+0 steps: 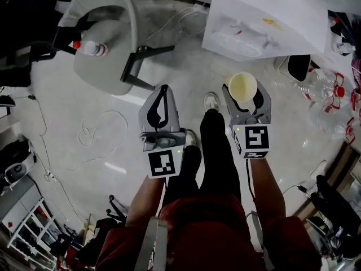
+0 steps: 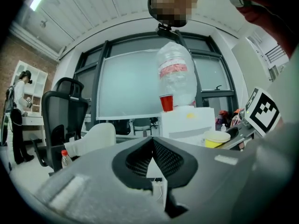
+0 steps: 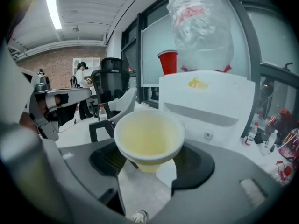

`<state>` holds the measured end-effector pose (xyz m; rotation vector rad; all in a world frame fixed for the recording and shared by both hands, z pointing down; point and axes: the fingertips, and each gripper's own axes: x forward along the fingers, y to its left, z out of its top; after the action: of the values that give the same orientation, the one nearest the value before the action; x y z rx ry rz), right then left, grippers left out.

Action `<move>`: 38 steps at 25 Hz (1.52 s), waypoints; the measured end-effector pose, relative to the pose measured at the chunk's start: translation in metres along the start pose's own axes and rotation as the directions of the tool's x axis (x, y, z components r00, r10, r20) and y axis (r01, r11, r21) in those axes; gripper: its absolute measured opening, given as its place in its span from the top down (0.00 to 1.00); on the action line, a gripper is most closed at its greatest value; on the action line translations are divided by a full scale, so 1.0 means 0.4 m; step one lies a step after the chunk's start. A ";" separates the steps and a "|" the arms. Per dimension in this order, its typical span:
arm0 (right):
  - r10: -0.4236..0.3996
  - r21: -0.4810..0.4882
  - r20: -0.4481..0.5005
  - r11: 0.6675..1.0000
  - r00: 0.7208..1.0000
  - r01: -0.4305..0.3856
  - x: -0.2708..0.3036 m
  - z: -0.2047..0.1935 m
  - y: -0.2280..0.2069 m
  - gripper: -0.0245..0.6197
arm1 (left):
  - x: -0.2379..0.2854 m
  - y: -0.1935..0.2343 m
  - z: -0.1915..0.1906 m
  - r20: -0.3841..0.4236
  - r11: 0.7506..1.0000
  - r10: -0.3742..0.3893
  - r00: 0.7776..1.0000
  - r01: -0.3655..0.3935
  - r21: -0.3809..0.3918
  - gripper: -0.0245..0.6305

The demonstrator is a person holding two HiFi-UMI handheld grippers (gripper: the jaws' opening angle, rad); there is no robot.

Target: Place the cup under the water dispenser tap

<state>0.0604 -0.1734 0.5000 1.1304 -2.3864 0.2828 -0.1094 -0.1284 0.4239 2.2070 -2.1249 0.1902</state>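
A pale-yellow round cup point(image 3: 148, 136), mouth up and with nothing visible inside, is clamped between the black pads of the right gripper point(image 3: 150, 164). It is held clear of the floor in front of the white box-shaped water dispenser point(image 3: 212, 101) and does not touch it.

On top of the dispenser is an inverted clear water bottle point(image 3: 201, 27), crumpled and ringed by a red band. A red plastic cup point(image 3: 167, 62) stands upright on the same top, just left of that bottle in the right gripper view.

The left gripper point(image 1: 162, 95) is held alongside the right one, on the side away from the dispenser in the head view. Its jaws meet at the tips with nothing between them. Each gripper carries a cube with black-and-white square markers point(image 1: 166, 164).

The person's legs in black trousers point(image 1: 217, 151) and a white shoe point(image 1: 211, 100) show between the two grippers, short of the dispenser.

Left of the dispenser in the head view is a grey office chair on a black base point(image 1: 107, 66), with a small clear bottle with a red cap point(image 1: 90, 48) by it. Right of the dispenser, empty clear bottles with red labels point(image 1: 322, 86) lie on the floor. A thin white cable point(image 1: 101, 131) loops over the pale floor point(image 1: 67, 106), well apart from the dispenser on the chair's side.

Whether there is a tap in the dispenser's front recess cannot be made out.
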 end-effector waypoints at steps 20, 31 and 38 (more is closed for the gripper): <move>-0.035 0.011 -0.088 0.999 0.995 0.036 0.316 -0.418 -0.095 0.52 | 0.102 -0.079 -0.484 -0.140 1.000 -0.029 0.990 0.027 -0.013 0.95; -0.042 -0.041 -0.029 0.998 0.999 0.040 0.395 -0.358 -0.152 0.52 | 0.120 -0.099 -0.554 -0.188 1.000 -0.027 0.982 0.023 -0.020 0.95; -0.071 -0.039 -0.012 0.997 0.997 0.070 0.469 -0.319 -0.193 0.52 | 0.125 -0.096 -0.566 -0.211 0.999 -0.022 0.977 0.015 -0.034 0.95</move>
<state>0.0608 -0.3001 0.7035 1.1883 -2.3248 0.2186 -0.0780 -0.1452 0.6560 2.0834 -1.9801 0.3700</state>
